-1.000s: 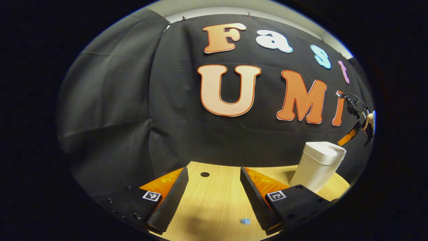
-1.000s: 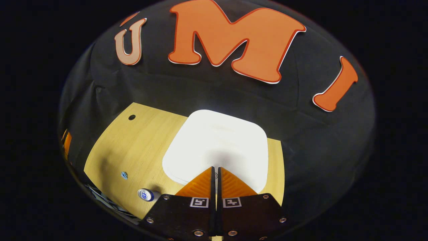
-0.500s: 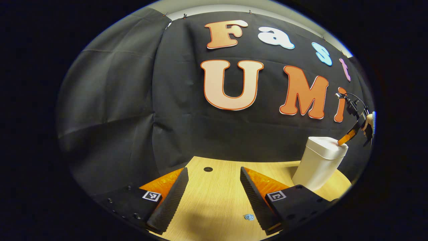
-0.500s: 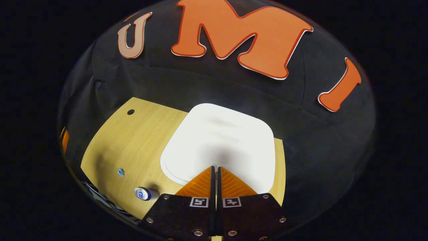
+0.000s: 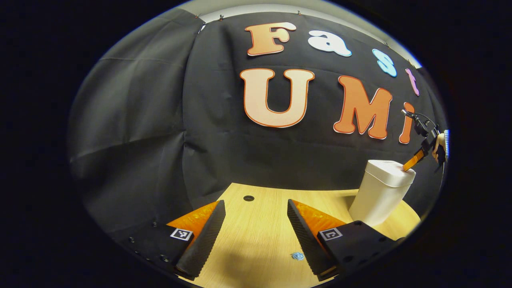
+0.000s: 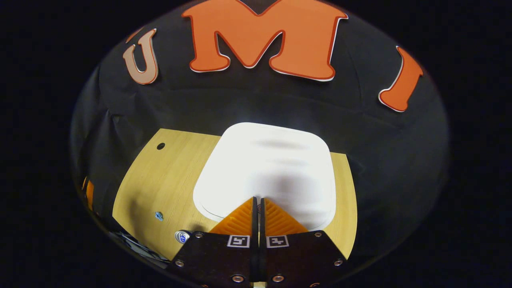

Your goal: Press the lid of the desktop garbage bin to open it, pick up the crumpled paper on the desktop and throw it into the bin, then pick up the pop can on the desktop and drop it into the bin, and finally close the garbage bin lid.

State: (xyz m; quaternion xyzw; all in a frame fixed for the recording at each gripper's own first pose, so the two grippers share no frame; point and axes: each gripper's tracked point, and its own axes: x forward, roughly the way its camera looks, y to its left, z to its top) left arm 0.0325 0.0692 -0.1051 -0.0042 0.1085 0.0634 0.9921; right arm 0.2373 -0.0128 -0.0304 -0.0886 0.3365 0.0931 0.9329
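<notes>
Right gripper (image 6: 258, 199): fingers pressed together, nothing between them, tips down on the near edge of the white bin lid (image 6: 266, 168); lid shut. In the left gripper view the same gripper (image 5: 409, 167) meets the lid's right edge, bin (image 5: 380, 194) standing at the desk's far right. Left gripper (image 5: 256, 210): fingers spread wide, empty, low over the wooden desk (image 5: 256, 232). Crumpled paper (image 5: 297, 256) lies just beside its right finger. Pop can (image 6: 182, 236) on its side near the desk's front edge, left of the bin
</notes>
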